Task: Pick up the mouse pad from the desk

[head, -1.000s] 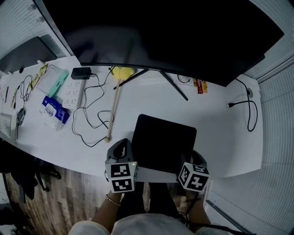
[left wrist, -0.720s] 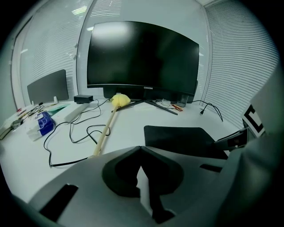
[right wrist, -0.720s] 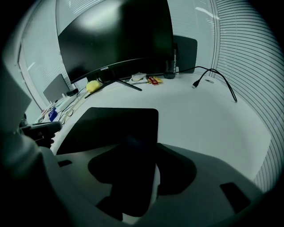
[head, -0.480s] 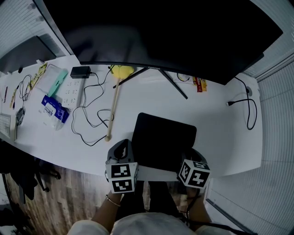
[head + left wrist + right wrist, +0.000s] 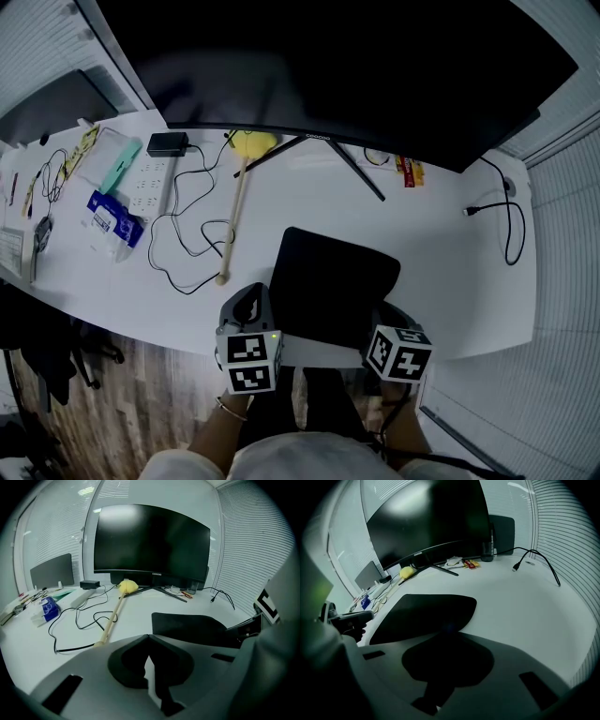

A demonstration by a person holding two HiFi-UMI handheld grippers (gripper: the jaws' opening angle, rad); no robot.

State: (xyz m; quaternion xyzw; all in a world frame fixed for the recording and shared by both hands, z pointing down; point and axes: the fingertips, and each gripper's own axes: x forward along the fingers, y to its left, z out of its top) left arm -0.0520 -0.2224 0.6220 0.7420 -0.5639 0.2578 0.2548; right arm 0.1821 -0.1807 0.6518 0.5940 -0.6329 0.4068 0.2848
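Observation:
The black mouse pad [image 5: 330, 281] lies on the white desk [image 5: 441, 272] close to its front edge; it also shows in the left gripper view [image 5: 192, 626] and the right gripper view [image 5: 423, 611]. My right gripper [image 5: 394, 321] is at the pad's near right corner. Its jaws are closing, and that corner runs in between them [image 5: 449, 631]. My left gripper [image 5: 249, 302] rests beside the pad's near left corner. Its jaws [image 5: 149, 639] meet at the tips with nothing between them.
A large dark monitor [image 5: 328, 66] stands behind the pad on a splayed stand [image 5: 352, 173]. A yellow brush with a wooden handle [image 5: 234, 216] and a black cable [image 5: 183, 246] lie to the left, near a power strip [image 5: 145, 187] and a blue packet [image 5: 112, 217]. Another cable [image 5: 508, 225] lies far right.
The right gripper's jaws have come together on the pad's near right corner, and the pad's outline there has shifted a little. The left gripper has stayed where it was.

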